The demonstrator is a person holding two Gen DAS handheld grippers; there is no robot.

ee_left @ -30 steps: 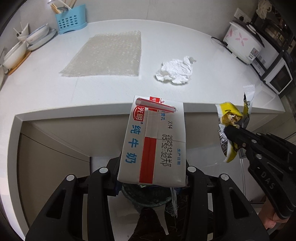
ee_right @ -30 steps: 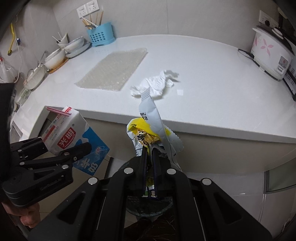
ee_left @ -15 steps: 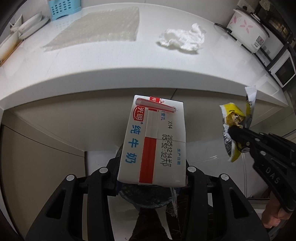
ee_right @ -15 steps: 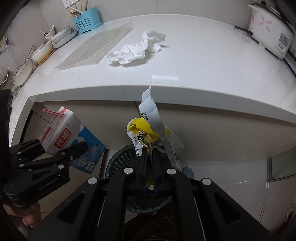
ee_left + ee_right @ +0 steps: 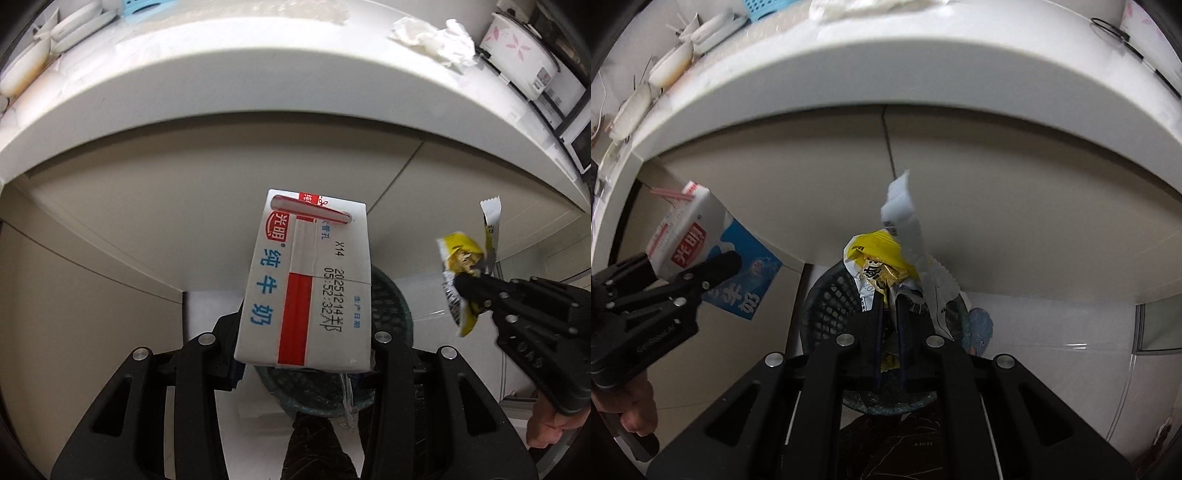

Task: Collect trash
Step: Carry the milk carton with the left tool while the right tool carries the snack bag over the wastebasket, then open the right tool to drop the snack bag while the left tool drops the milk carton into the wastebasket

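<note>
A white milk carton [image 5: 306, 284] with blue and red print and a pink straw is clamped by its sides in my left gripper [image 5: 304, 343]. The carton hangs over a dark mesh trash basket [image 5: 391, 302] on the floor. My right gripper [image 5: 888, 306] is shut on crumpled yellow and white snack wrappers [image 5: 882, 254], which stick up above the same basket [image 5: 831, 302]. In the right wrist view the carton [image 5: 687, 236] and left gripper [image 5: 701, 273] are at the left. In the left wrist view the right gripper [image 5: 469, 291] and wrappers [image 5: 460, 251] are at the right.
The white counter edge [image 5: 258, 85] arches overhead, with beige cabinet fronts beneath it. On the counter lie a crumpled tissue [image 5: 439, 40], a rice cooker [image 5: 517, 48] and bowls [image 5: 74, 26]. A hand [image 5: 631, 406] holds the left gripper's handle.
Both grippers have sunk from counter height to below the counter edge, with carton and wrappers still gripped. The basket now shows larger under them.
</note>
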